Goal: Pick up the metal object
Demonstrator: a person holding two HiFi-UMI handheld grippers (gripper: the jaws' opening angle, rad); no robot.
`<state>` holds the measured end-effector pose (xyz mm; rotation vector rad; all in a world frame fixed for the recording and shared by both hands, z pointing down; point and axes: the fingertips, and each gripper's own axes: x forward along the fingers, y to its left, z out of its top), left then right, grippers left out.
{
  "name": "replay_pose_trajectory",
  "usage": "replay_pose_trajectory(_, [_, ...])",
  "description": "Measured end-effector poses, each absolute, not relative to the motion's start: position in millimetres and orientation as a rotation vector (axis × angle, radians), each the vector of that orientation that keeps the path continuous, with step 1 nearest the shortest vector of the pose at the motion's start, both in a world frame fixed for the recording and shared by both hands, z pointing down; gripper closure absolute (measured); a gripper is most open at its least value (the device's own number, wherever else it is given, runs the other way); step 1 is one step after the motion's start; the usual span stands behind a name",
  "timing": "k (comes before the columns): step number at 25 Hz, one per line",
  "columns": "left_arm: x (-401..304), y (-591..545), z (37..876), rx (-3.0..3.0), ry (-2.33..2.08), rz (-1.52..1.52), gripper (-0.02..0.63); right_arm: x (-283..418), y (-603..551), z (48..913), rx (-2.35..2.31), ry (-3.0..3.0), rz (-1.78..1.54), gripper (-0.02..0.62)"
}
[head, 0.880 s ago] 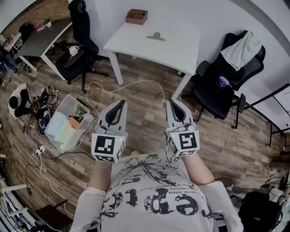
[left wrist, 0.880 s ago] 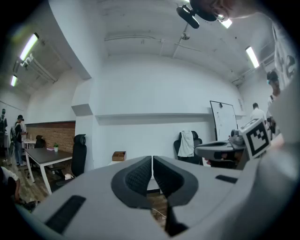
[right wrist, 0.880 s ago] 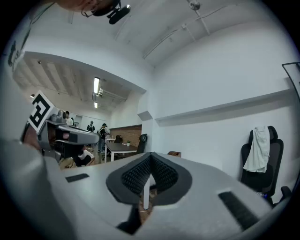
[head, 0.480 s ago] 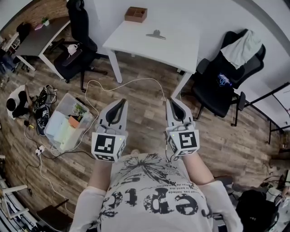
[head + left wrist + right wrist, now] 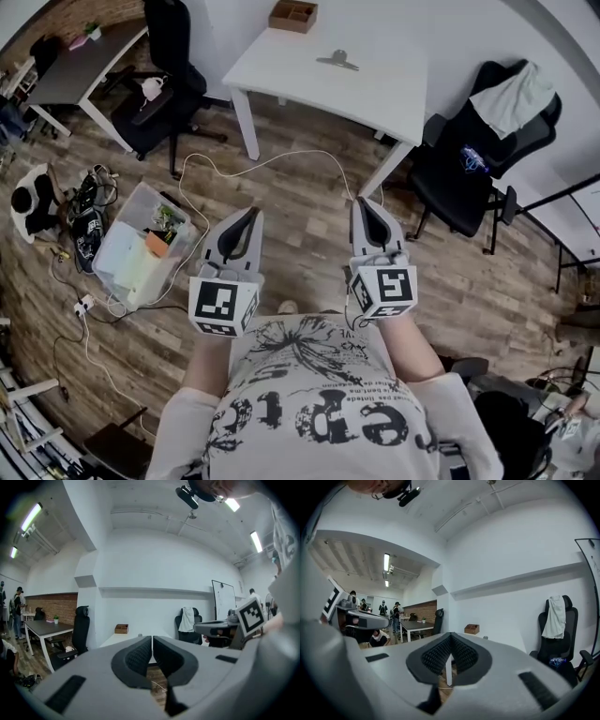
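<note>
Wooden floor (image 5: pixel 309 192), white table (image 5: pixel 375 94), metal object (image 5: pixel 337 62) — left tool (image 5: pixel 251 213), right tool (image 5: pixel 365 202) closed, empty.

We count one left gripper (image 5: pixel 246 217), one right gripper (image 5: pixel 366 208), two black chairs (image 5: pixel 161 66) (image 5: pixel 466 183), one white table (image 5: pixel 375 89), one dark table (image 5: pixel 66 75), one wooden box (image 5: pixel 292 14), one metal object (image 5: pixel 337 61) and one clear bin (image 5: pixel 139 199).

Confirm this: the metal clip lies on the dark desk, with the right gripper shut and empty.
Wrong surface. The metal clip lies on the white table, as the head view shows; the right gripper is shut and empty.
</note>
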<state>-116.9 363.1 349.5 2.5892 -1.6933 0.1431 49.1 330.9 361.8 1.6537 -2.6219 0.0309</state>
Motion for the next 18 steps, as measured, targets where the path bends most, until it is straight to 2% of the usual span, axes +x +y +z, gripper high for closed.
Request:
replay_pose_trajectory(8, [-153.8, 342.8, 363.7, 2.543, -1.709, 0.134, 0.595, 20.9, 308.8, 378.6, 1.656, -2.569, 0.047, 0.603])
replay_pose_trajectory(18, [-141.7, 244.9, 376.0, 2.53, -1.733, 0.182, 0.594, 27.4, 204.5, 394.7, 1.625, -2.589, 0.042, 0.603])
